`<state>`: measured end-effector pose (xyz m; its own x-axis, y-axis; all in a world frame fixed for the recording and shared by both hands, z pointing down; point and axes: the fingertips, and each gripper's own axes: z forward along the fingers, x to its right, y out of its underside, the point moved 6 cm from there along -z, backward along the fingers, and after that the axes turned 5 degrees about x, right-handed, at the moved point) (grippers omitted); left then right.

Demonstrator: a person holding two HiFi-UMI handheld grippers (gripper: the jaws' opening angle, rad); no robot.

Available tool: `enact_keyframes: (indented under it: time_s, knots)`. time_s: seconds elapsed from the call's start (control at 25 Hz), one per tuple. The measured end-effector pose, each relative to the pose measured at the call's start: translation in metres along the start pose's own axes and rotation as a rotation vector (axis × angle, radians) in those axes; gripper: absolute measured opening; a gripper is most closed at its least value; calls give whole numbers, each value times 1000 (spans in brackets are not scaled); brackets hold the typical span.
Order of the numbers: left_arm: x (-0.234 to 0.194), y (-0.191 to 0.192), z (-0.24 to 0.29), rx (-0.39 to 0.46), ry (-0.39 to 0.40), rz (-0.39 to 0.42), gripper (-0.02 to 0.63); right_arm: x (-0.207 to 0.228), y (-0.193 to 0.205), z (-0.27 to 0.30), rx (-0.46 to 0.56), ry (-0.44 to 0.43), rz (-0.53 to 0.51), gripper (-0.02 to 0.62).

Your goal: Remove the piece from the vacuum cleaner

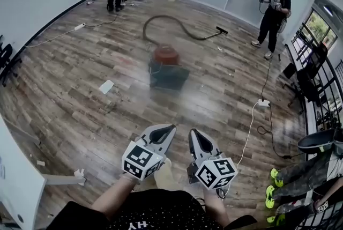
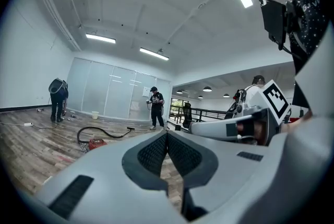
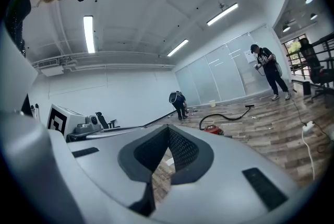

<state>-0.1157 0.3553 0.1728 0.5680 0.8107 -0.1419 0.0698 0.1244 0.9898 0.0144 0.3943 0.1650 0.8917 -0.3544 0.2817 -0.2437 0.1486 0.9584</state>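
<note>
Head view: both grippers, left (image 1: 161, 135) and right (image 1: 195, 140), are clenched and empty, held side by side low in front. Well ahead on the wood floor (image 1: 80, 79) sits the red vacuum (image 1: 166, 54), its hose (image 1: 179, 25) curling behind.

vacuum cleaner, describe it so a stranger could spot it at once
Start at the middle of the wooden floor. The vacuum cleaner is the low red canister there, the only thing trailing a long dark hose to a floor nozzle.

Bright ceiling strip lights (image 2: 100, 38), floor (image 1: 128, 71) glare (head view), fisheye-warped edges
</note>
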Motion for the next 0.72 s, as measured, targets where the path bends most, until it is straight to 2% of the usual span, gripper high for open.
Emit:
enact_keyframes:
  time_s: [0.44, 0.72]
  knots:
    - [-70, -17, 122, 31, -61, 2, 8, 98, -37, 101, -19, -77, 0, 11]
    - [-101, -21, 160, 32, -105, 6, 8, 131, -44, 143, -35, -122, 11, 11]
